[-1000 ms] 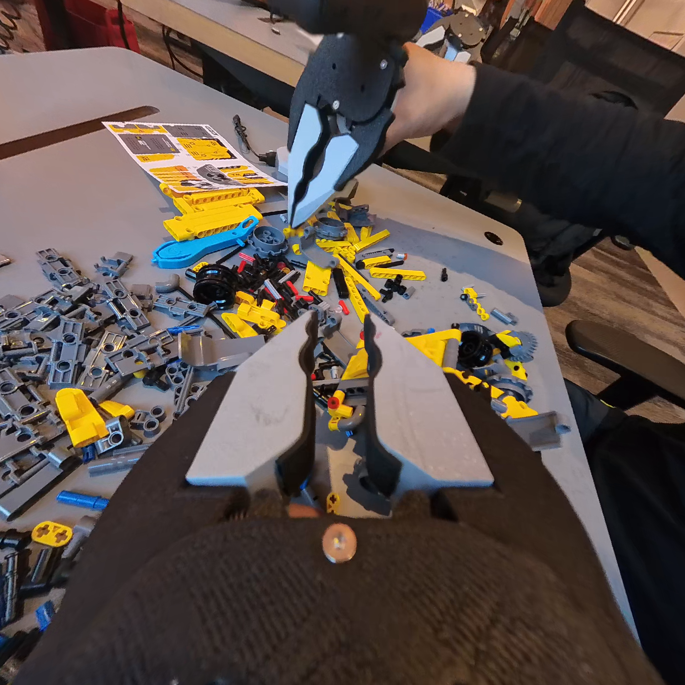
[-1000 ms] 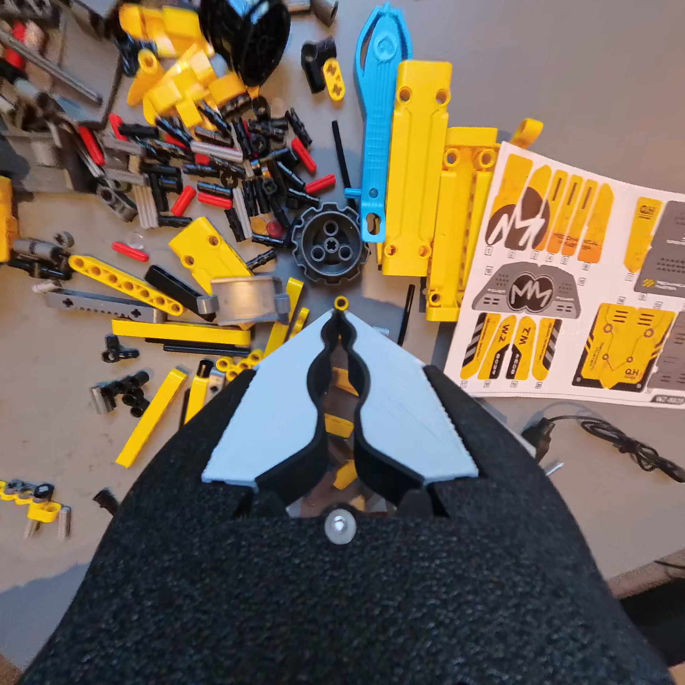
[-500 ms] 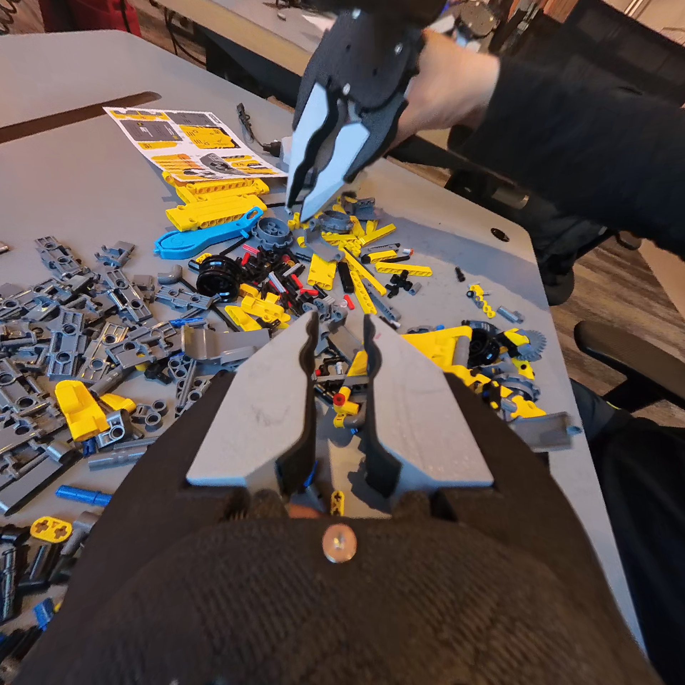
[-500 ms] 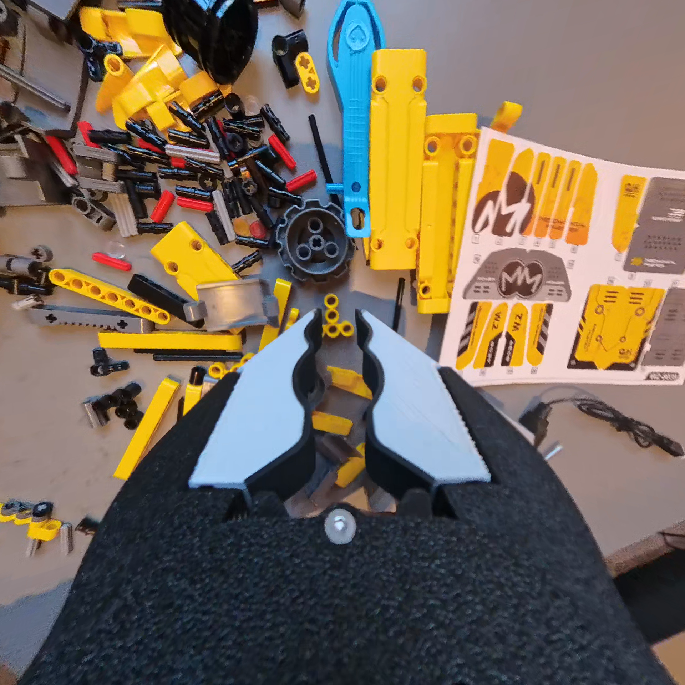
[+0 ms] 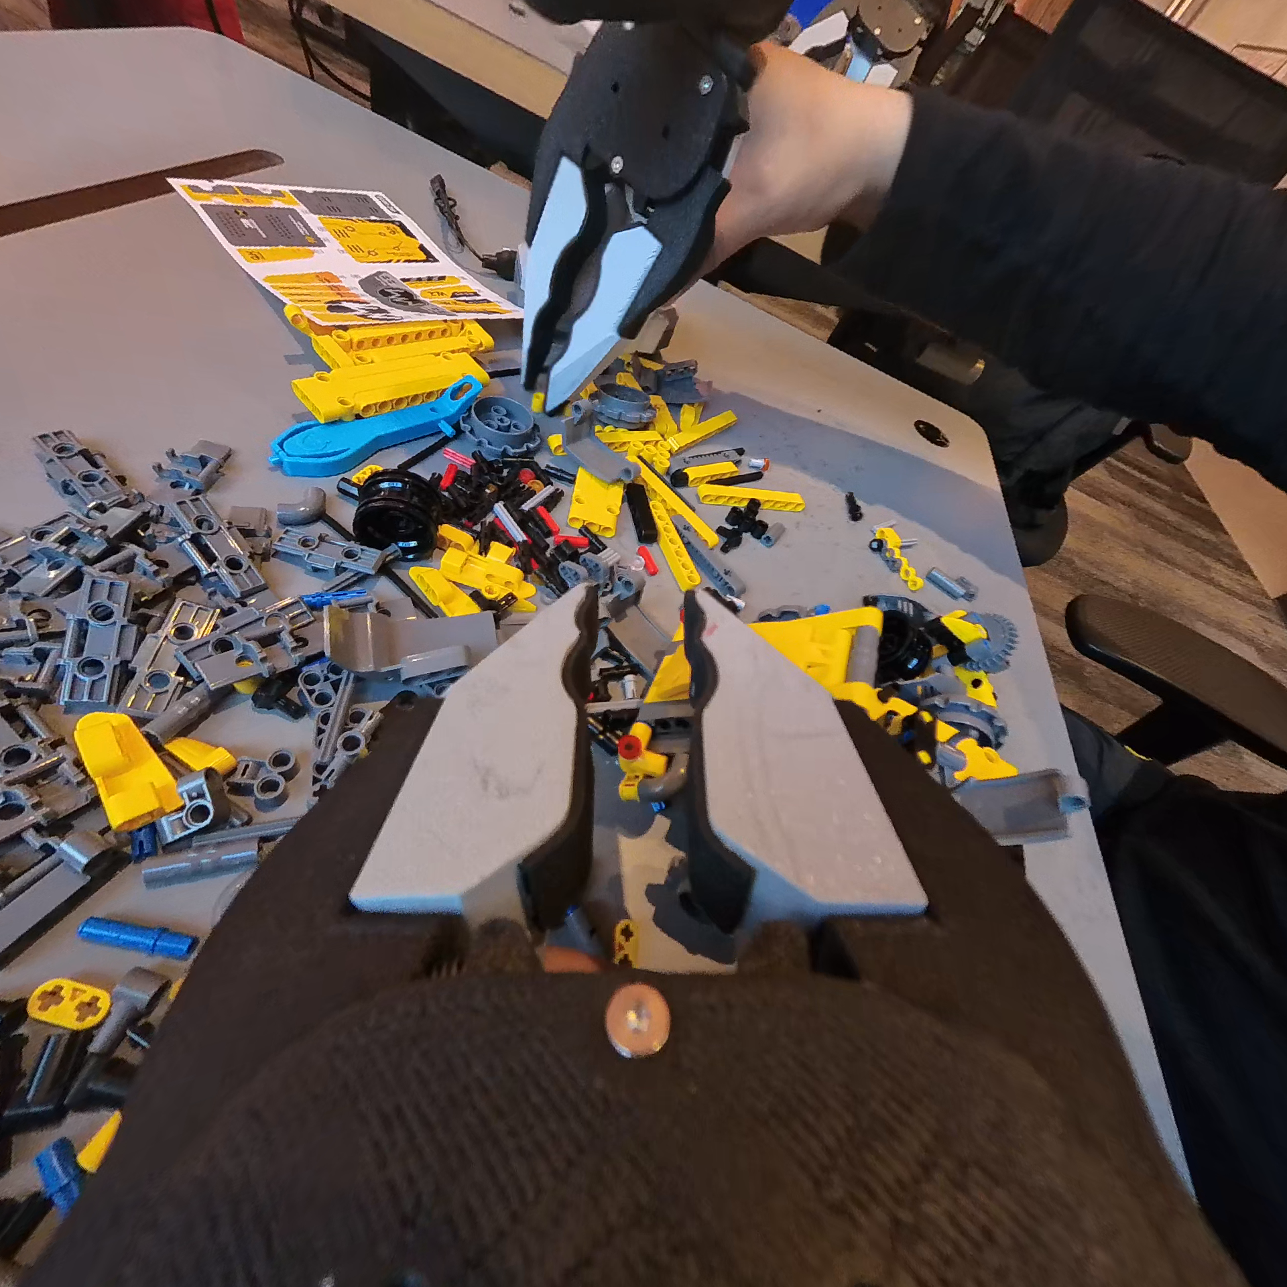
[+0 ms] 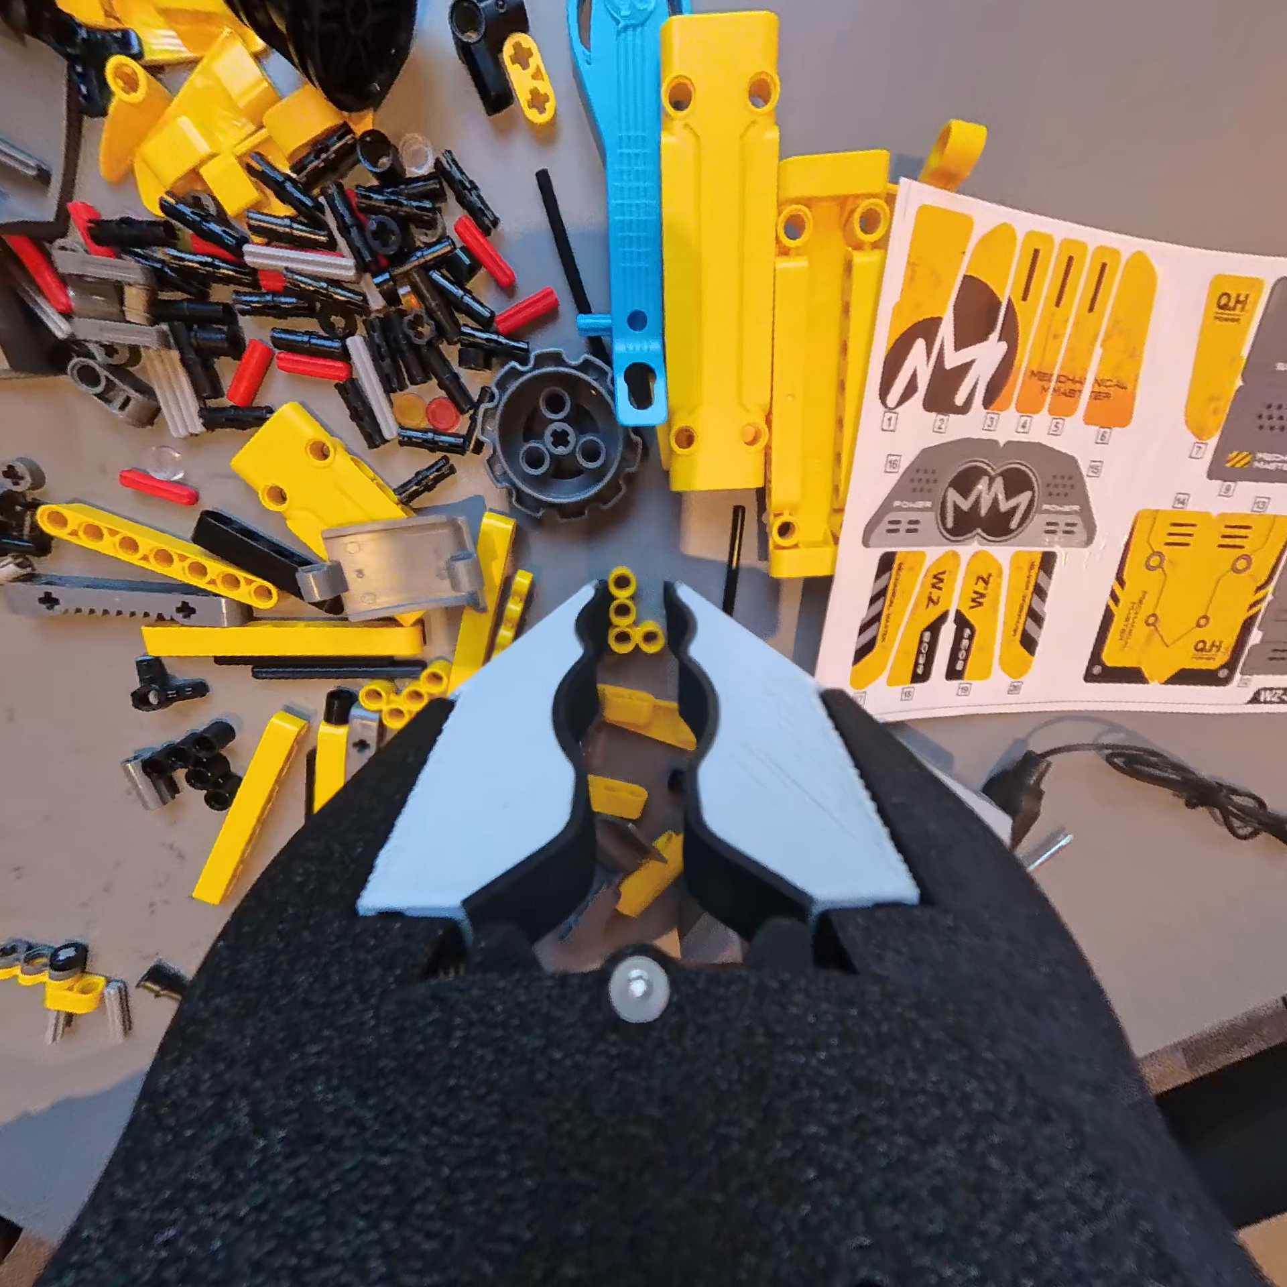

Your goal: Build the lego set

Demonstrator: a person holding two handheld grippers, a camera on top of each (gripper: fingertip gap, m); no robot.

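Observation:
My right gripper (image 6: 634,592) is open, with its tips low over the grey table (image 6: 1044,104). A small yellow L-shaped beam (image 6: 623,620) lies between the tips, close to the left finger. A dark grey toothed wheel (image 6: 560,446) lies just ahead of it. In the left wrist view the right gripper (image 5: 547,397) points down beside that wheel (image 5: 501,425). My left gripper (image 5: 637,599) is open and empty, held above loose parts next to a partly built yellow model (image 5: 822,648).
A blue tool (image 6: 630,209), long yellow panels (image 6: 717,244) and a sticker sheet (image 6: 1044,453) lie ahead and to the right. Black and red pins (image 6: 362,278) and a grey curved panel (image 6: 400,564) lie to the left. Grey parts (image 5: 104,613) are heaped far left. A cable (image 6: 1184,787) lies near the edge. The gap from one gripper's tips to the other's is roughly 20 cm. My right tips are roughly 4 cm from the dark grey toothed wheel (image 6: 560,446).
My right gripper was shut on the small yellow beam, then opened and let it go on the table. Its fingers now stand slightly narrower around it. My left gripper has hardly moved.

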